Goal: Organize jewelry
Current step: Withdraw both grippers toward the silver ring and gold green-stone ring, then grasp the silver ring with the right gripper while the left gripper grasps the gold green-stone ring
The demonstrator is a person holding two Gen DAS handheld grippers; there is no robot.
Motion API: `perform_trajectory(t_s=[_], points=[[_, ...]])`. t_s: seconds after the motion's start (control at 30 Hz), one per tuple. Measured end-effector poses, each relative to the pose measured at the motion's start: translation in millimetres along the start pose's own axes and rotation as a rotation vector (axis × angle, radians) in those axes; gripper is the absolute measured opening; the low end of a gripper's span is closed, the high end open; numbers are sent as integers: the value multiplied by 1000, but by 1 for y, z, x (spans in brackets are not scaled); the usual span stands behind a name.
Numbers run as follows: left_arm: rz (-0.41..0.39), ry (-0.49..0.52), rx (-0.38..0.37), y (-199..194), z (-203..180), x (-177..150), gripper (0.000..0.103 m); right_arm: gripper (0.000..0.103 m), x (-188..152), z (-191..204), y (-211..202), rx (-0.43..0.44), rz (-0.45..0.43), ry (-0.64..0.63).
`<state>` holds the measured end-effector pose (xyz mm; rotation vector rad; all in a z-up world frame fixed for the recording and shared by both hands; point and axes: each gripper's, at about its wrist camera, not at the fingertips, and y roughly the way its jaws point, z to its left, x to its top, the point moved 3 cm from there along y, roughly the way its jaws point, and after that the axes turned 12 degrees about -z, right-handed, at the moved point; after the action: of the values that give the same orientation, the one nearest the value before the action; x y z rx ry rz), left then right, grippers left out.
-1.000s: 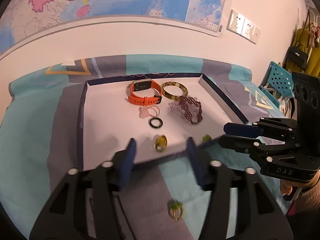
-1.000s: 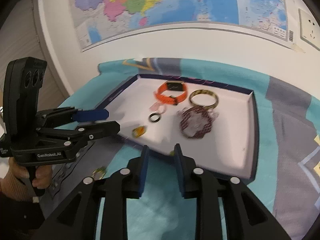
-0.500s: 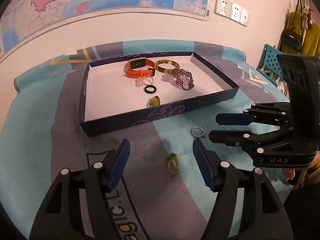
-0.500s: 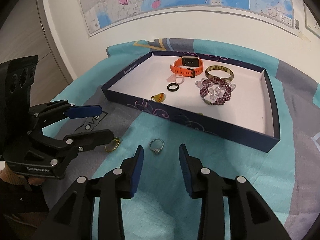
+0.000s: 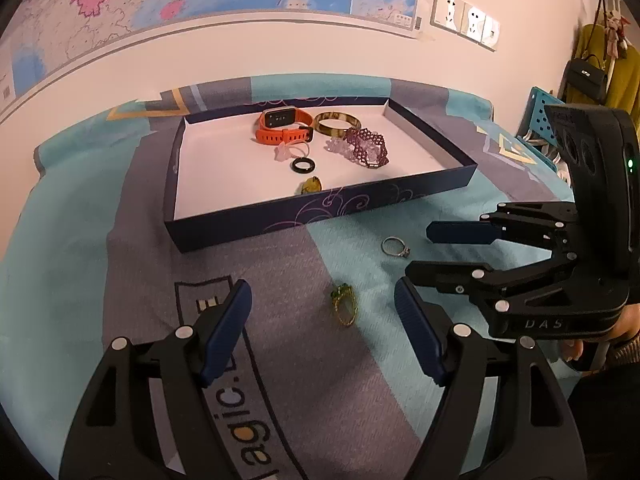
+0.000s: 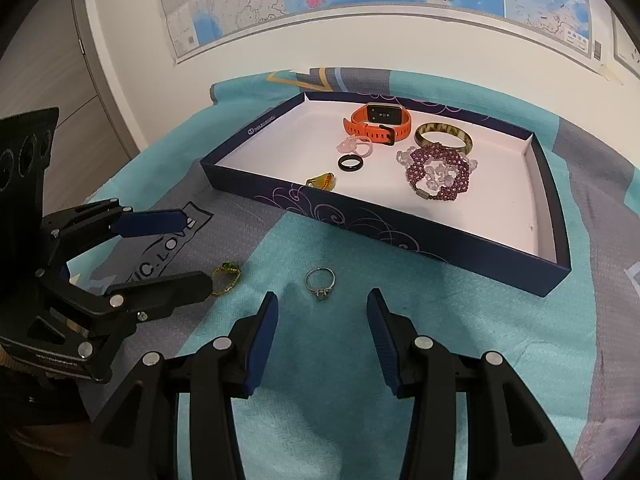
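Note:
A gold ring with a green stone (image 5: 344, 307) (image 6: 226, 278) lies on the cloth in front of my left gripper (image 5: 323, 300), whose jaws are opening with nothing pressed between them. A silver ring (image 6: 320, 282) (image 5: 395, 246) lies just ahead of my right gripper (image 6: 323, 312), also opening and empty. The navy box (image 5: 320, 216) (image 6: 400, 236) holds an orange watch (image 5: 282, 126), an amber bangle (image 5: 336, 123), a purple beaded bracelet (image 5: 366, 148), a pink ring (image 5: 290, 150), a black ring (image 5: 303, 165) and a yellow ring (image 5: 310, 185).
A teal and grey cloth (image 6: 340, 380) covers the table. A map hangs on the wall (image 5: 240, 48) behind the box. A hand (image 5: 576, 350) holds the right gripper's body at the right edge of the left wrist view. A blue crate (image 5: 544, 112) stands far right.
Both grippers have drawn back from over the box to the cloth in front of it and lowered. Their jaws have spread wider. The two rings now lie just ahead of the fingertips.

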<state>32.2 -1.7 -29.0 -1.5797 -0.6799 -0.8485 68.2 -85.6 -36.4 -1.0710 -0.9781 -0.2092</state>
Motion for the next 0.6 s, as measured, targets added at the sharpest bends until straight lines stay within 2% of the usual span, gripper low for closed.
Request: perform_trajectory(t_s=[0.27,0.57,0.6], points=[[5,4,-6,-4,0,-4,73,41,0,4,4,-12,11,-20],[8,-6,-13,-3,2,-4,72,28,8,11,17,-34,25,-69],[8,-8,-14,-3,2,-5,72,24,8,12,18,-39,26,-78]])
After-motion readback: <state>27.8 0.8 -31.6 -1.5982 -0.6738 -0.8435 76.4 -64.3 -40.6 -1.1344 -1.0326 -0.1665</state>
